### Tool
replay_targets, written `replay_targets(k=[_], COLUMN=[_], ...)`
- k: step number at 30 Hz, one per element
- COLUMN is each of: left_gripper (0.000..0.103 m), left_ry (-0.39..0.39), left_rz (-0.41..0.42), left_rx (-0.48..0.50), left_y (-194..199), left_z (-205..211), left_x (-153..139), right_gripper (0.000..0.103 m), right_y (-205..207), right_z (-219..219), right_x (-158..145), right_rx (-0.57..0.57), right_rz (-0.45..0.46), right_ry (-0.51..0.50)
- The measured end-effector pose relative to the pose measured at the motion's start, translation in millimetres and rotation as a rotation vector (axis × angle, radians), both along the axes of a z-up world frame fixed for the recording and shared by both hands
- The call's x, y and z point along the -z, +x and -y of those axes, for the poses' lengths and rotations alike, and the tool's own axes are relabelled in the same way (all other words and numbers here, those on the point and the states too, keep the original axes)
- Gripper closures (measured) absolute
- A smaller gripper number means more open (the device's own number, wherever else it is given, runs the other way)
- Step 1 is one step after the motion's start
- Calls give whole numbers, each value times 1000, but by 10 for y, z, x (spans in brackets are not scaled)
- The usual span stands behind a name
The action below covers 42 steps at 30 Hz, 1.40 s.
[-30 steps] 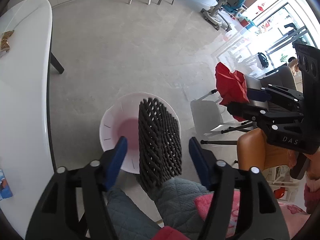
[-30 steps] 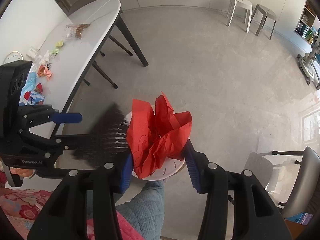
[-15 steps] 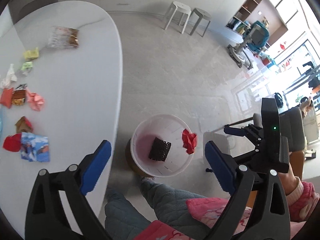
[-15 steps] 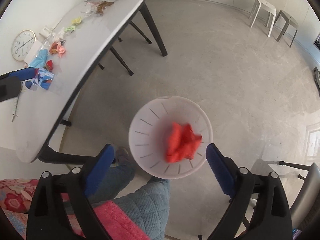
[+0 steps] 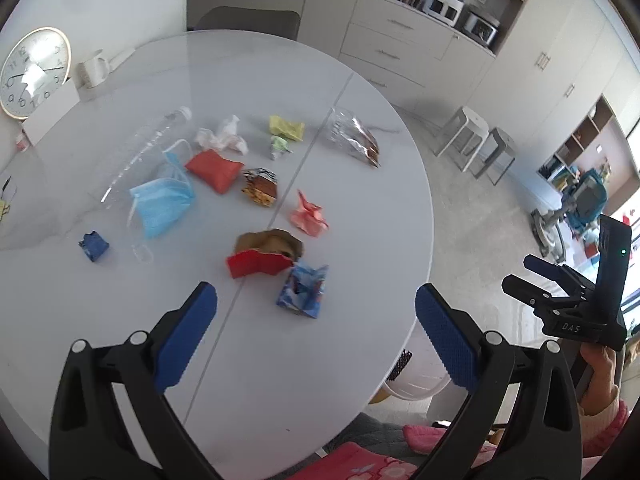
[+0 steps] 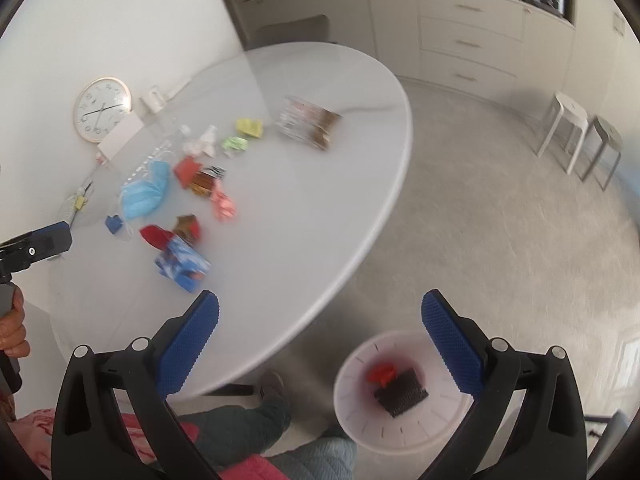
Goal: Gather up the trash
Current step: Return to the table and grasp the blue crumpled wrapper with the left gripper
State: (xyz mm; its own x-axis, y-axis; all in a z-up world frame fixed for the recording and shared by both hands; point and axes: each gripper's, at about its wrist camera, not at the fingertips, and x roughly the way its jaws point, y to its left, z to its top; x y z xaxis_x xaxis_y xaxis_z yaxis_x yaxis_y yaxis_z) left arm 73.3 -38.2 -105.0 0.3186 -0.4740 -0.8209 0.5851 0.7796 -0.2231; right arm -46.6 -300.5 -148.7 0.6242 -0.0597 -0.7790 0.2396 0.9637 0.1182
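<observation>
Several bits of trash lie on the white table (image 5: 340, 216): a blue patterned wrapper (image 5: 303, 289), a red and brown crumpled pack (image 5: 264, 254), a pink paper (image 5: 309, 216), a blue face mask (image 5: 162, 200), a clear snack bag (image 5: 354, 142). My left gripper (image 5: 316, 336) is open and empty above the table's near edge. My right gripper (image 6: 320, 344) is open and empty beside the table. The white bin (image 6: 360, 412) on the floor holds red paper (image 6: 381, 373) and a black mesh piece (image 6: 401, 393).
A wall clock (image 5: 34, 70), a white mug (image 5: 93, 69) and a clear bottle (image 5: 144, 148) stand at the table's far left. Two stools (image 6: 580, 136) stand by the cabinets. My knees are under the table edge beside the bin.
Both grippers dropped their loads, black mesh and red paper, into the bin, opened wide, and swung up from the bin toward the table.
</observation>
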Motion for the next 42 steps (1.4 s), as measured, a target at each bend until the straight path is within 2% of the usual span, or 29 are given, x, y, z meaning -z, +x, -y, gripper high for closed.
replay_targets(k=[4,8,11,16,23,27,28,30,37,40,42], left_gripper=[8,8,8,8,8,9,10,20,26,39,50], left_ry=[-19,32,33,100,128,162,174,193,188,187,190], left_rz=[-7,26,30,45,-9,-31,-37,-56,-98,-103,-79], left_rx=[-91,-128,-114,-60,36,108,126,163,225,244,253], left_y=[249,491,682,1055,1688,1947,2005,2104,2279,2316,2331], left_z=[-450,-802,-1057,-1372,-1624,-1591,-1578,-1549,-1551,-1573,-1577], left_x=[14,119,235,516,938,1158,1222,1336,1510,1539,1537], right_gripper=[2,2,2,2,2,2,2,2,2,2,2], right_y=[343,608,761,933,1013,1035,1033,1030,1040,1063,1086], right_z=[-337,-683,-905,-1173,-1283,-1296,-1303,-1320,-1374,-1401,-1419], right_x=[-47,4,76,221,377,459,469,489,513,523,534], right_rx=[-72,-141,-182,-206,-142,-90,-79,-56,4,17,18], right_rz=[1,-5,-22,-76,-156,-199,-207,-225,-263,-276,-284], right_ry=[-15,-8,-1,-21,-29,-35,-36,-39,-39,-40,-43])
